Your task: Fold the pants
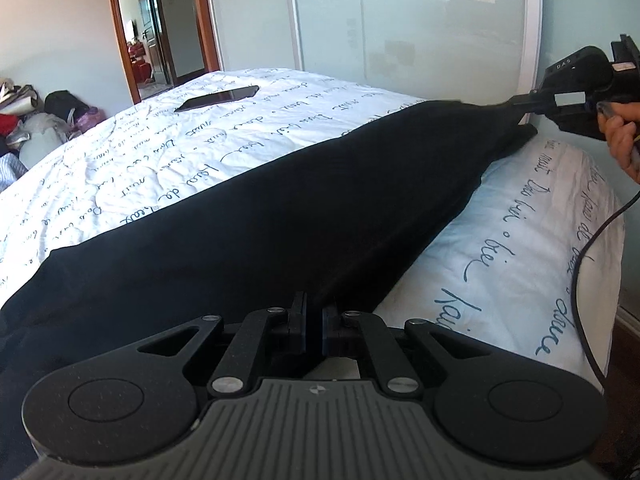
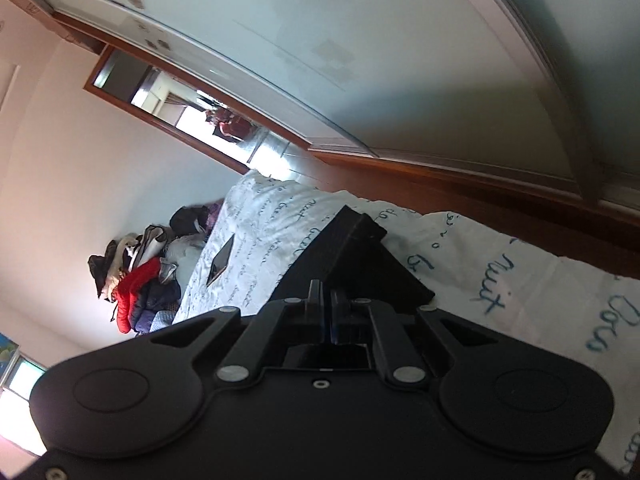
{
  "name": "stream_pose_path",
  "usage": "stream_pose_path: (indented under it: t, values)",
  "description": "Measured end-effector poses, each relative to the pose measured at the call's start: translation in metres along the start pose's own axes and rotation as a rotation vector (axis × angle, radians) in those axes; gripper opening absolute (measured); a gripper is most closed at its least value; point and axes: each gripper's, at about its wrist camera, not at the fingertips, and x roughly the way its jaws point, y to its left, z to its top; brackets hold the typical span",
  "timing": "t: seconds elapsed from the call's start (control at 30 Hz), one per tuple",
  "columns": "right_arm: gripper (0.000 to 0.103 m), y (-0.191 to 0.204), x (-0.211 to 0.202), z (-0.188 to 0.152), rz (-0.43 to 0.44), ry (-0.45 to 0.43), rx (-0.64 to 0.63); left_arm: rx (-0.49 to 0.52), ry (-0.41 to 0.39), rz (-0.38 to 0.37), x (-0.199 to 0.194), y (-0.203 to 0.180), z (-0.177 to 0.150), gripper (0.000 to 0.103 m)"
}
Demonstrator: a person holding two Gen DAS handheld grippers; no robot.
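The black pants (image 1: 256, 216) are lying stretched across the bed (image 1: 120, 168), long axis running from the left gripper (image 1: 314, 316) toward the right gripper (image 1: 524, 102). Both pairs of fingers are clenching fabric at opposite ends, the right holding its end lifted just above the bedding.
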Motion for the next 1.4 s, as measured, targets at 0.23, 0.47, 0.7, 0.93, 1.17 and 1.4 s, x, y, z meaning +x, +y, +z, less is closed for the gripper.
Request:
stream_pose_path:
  t: [0.23,0.47,0.7,0.93,1.17,1.4]
  values:
    - [0.009,-0.017,-0.003,-0.002,-0.074,0.047,0.021,-0.050,0.053,-0.028,-0.005,0.010,0.002,0.043]
    - [0.013,0.025,-0.032,-0.005,-0.155,-0.105,-0.292,-0.101,-0.019,-0.001,-0.032,0.017,0.004,0.069]
    - [0.034,0.017,0.018,-0.013,-0.104,0.082,-0.279,-0.241,0.089,0.130,-0.003,0.039,0.009,0.068]
    - [0.041,0.062,-0.003,-0.051,-0.094,0.049,-0.538,-0.326,0.039,0.180,-0.014,0.047,-0.002,0.069]
    - [0.053,0.103,0.028,-0.114,-0.118,0.214,-0.996,-0.394,0.106,0.220,0.000,0.058,-0.003,0.075]
    - [0.053,0.147,0.043,-0.120,0.033,0.209,-1.005,-0.419,0.077,0.289,-0.006,0.079,0.005,0.076]
